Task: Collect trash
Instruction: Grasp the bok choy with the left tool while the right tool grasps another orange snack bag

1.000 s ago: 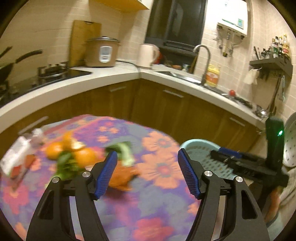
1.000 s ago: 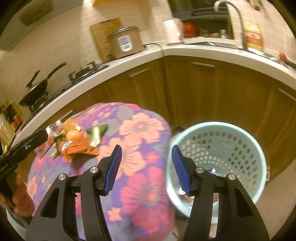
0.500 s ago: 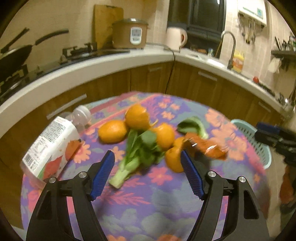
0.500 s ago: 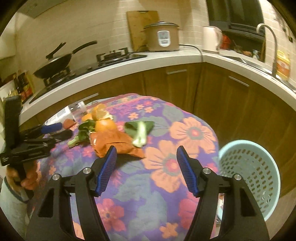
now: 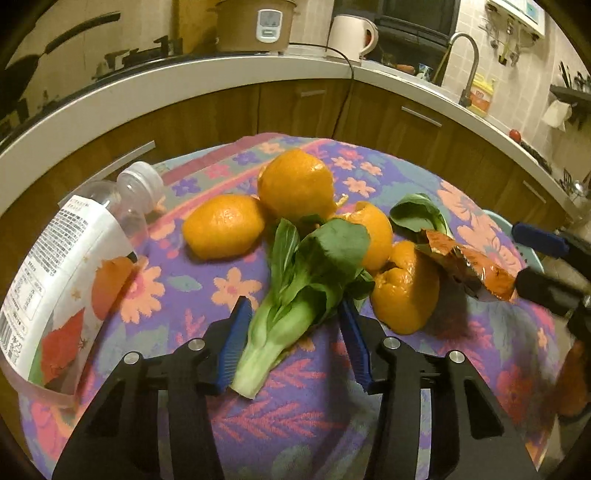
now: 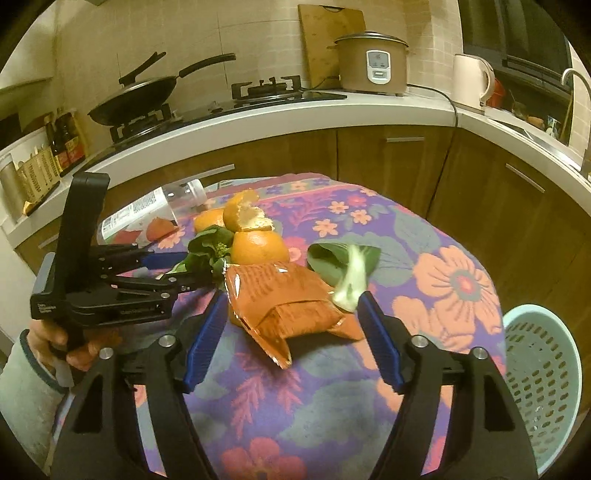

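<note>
On the flowered tablecloth (image 5: 280, 424) lie several oranges (image 5: 295, 182), a bok choy stalk (image 5: 295, 295), a second bok choy leaf (image 6: 345, 264), an orange snack wrapper (image 6: 288, 299) and a plastic bottle (image 5: 62, 273) on its side. My left gripper (image 5: 293, 332) is open, its fingers either side of the bok choy stalk base. My right gripper (image 6: 291, 325) is open, its fingers either side of the orange wrapper, which also shows in the left wrist view (image 5: 469, 264). The left gripper shows in the right wrist view (image 6: 173, 269).
A light blue perforated basket (image 6: 535, 373) stands on the floor to the right of the table. Behind run wooden cabinets and a white counter (image 6: 295, 110) with a stove, pan (image 6: 136, 98), rice cooker (image 6: 373, 62) and kettle (image 5: 349, 31).
Both grippers have moved in over the table. The left now straddles the bok choy stalk; the right has swung from the basket to straddle the orange wrapper. Both jaws stay open.
</note>
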